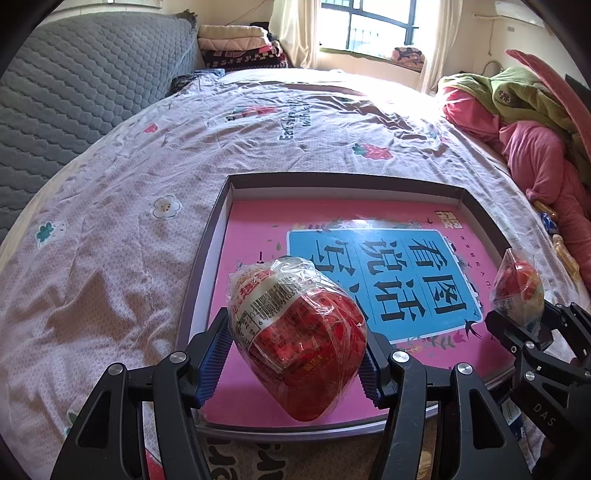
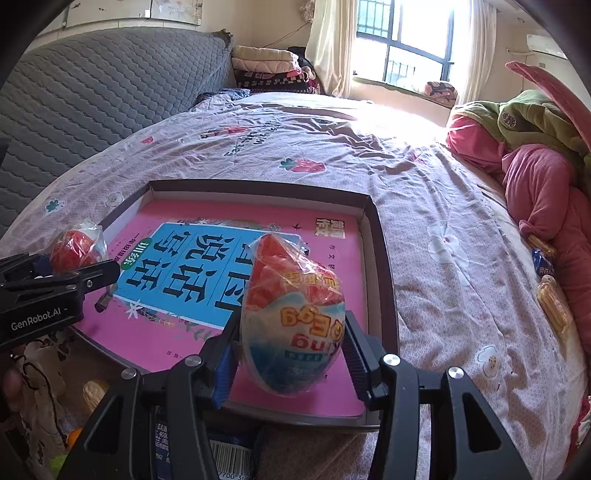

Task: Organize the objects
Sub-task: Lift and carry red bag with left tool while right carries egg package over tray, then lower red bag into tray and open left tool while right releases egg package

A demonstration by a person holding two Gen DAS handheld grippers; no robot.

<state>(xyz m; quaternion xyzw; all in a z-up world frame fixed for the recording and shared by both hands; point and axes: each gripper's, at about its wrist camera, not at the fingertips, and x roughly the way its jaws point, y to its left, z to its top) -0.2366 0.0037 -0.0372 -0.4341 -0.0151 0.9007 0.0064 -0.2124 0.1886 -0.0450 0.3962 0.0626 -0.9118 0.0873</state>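
While each gripper clamps a plastic-wrapped toy egg, both eggs hang above the near part of a shallow tray on the bed. The left gripper [image 1: 297, 354] has its blue-padded fingers [image 1: 216, 341] pressed on the sides of the red egg [image 1: 295, 336], whose wrapper shows a barcode label and whose crumpled top points away from the camera. The right gripper [image 2: 291, 349] has its fingers [image 2: 225, 360] shut against the lower, white-and-blue half of the orange egg [image 2: 291, 314], which stands nearly upright with its orange tip up. In the left wrist view the orange egg [image 1: 517, 284] shows at the right edge, over the tray's right side; in the right wrist view the red egg [image 2: 75, 249] shows at the left, over the tray's left rim.

The tray [image 1: 343, 181] is dark-walled, and a pink book [image 1: 255, 229] with a blue panel of large black characters lies flat inside, covering most of its floor. The tray rests on a pale sheet [image 1: 110, 229] printed with flowers and strawberries. A heap of pink and green clothes [image 1: 524, 122] lies at the bed's right side, with small snack packets [image 2: 550, 306] just beside it. A grey quilted headboard [image 1: 81, 85] stands at the left, folded blankets [image 1: 240, 44] are stacked past it, and a window [image 1: 373, 26] lights the far wall.
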